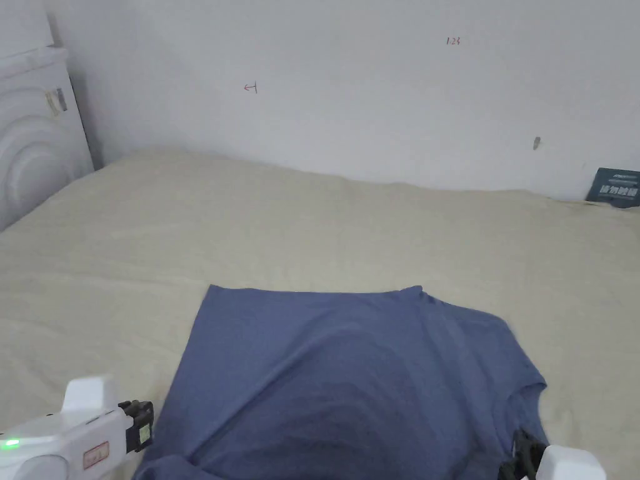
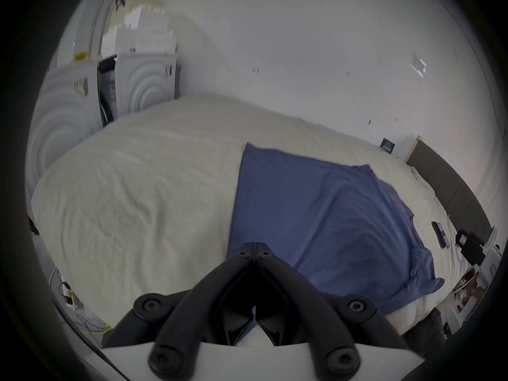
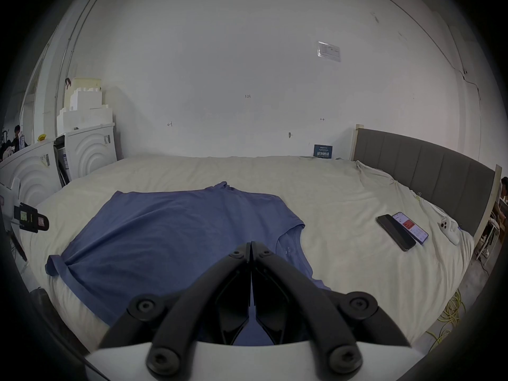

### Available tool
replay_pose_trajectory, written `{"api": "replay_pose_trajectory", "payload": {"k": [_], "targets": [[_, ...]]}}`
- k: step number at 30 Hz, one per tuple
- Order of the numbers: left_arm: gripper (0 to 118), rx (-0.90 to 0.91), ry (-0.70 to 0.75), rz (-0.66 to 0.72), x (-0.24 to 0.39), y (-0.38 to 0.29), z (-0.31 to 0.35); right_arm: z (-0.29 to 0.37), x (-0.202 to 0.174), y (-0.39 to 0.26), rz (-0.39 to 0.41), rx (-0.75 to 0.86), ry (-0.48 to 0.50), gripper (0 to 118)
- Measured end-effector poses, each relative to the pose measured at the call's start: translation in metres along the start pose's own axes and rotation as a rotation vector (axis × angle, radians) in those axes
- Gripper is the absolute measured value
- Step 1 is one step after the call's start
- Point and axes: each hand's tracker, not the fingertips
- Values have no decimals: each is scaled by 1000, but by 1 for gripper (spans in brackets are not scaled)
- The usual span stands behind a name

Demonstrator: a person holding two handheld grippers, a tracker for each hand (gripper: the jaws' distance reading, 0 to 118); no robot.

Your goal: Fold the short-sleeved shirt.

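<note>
The blue short-sleeved cotton shirt [image 1: 350, 381], spread on the cream bedsheet [image 1: 250, 225], looks light and limp; the left gripper [image 2: 255, 245] and right gripper [image 3: 250, 244], both closed and empty, should pinch hem or shoulder seams.

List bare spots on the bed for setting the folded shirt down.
Free: the wide cream sheet between the blue shirt and the wall, and left of the shirt toward the white cabinets. Crowded: right side by the headboard, where phones lie.
</note>
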Motion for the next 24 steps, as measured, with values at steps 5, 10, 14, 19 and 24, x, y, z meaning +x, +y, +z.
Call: {"api": "replay_pose_trajectory", "payload": {"k": [5,10,14,19,24], "targets": [[2,-132,-48,33,-15,-9,-22,-2,-3,-7,2,-18,6,0],[14,-242,-6,25,-15,-28,-31,-4,-6,-12,7,-29,12,0],[31,-265,55,-8,-11,-40,-30,-4,-7,-16,9,-45,17,0],[57,-263,86,-34,-4,-47,-22,-3,-8,-18,17,-55,22,0],[85,-323,127,-46,-7,-58,-28,-3,-8,-19,23,-60,26,0]]}}
